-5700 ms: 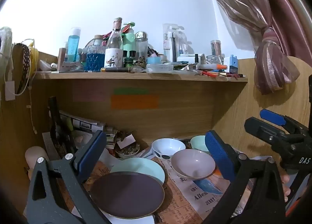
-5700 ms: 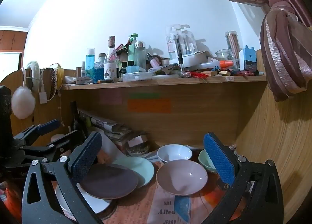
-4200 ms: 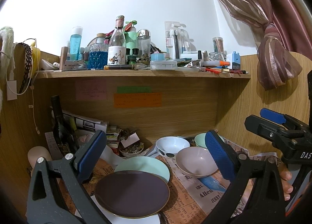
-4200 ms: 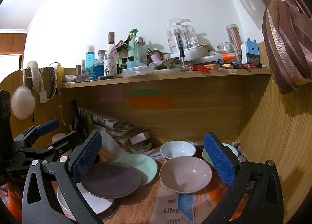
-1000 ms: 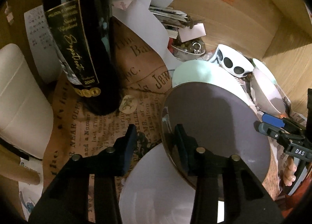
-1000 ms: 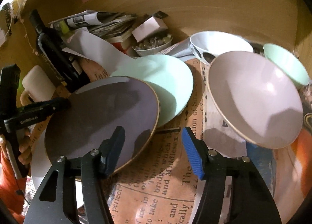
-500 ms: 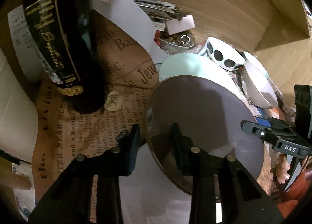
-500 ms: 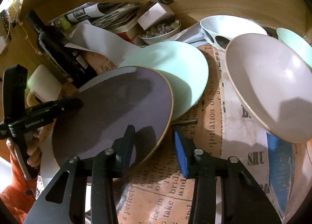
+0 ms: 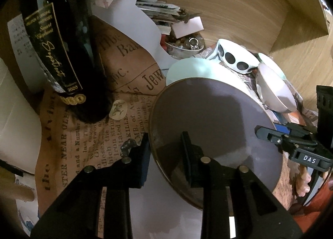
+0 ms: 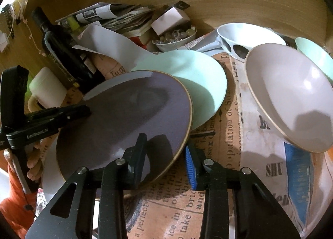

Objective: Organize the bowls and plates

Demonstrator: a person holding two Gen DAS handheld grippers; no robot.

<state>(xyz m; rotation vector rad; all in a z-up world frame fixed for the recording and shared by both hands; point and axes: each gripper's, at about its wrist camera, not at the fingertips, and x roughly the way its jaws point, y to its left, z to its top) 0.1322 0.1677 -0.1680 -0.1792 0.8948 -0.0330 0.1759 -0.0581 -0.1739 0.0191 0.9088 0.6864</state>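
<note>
the left claw straddles the near left rim of the dark plate, one finger under the edge and one on top; its jaws have just been closing and now look pinched on that rim. the right claw does the same on the opposite rim of the same plate, one finger on the plate's face and the blue-padded one beneath the gold edge, its jaws also just closing and seeming to bite. so both claws grip one plate from two sides. the dark plate sits on top of a white plate and overlaps a mint plate behind it, all on the newspaper-covered worktop. to its right a pale pink bowl leans tilted, with a spotted white bowl and a mint bowl behind. a tall dark wine bottle stands just left of the plates. the likely trouble from here: each grip is only on a thin, glossy rim, so if the two hands lift unevenly the plate could slip or twist out of one claw. a sideways swing to the left could knock the bottle, and a swing right could tip the leaning pink bowl. the lower fingers might also drag the white plate along.
</note>
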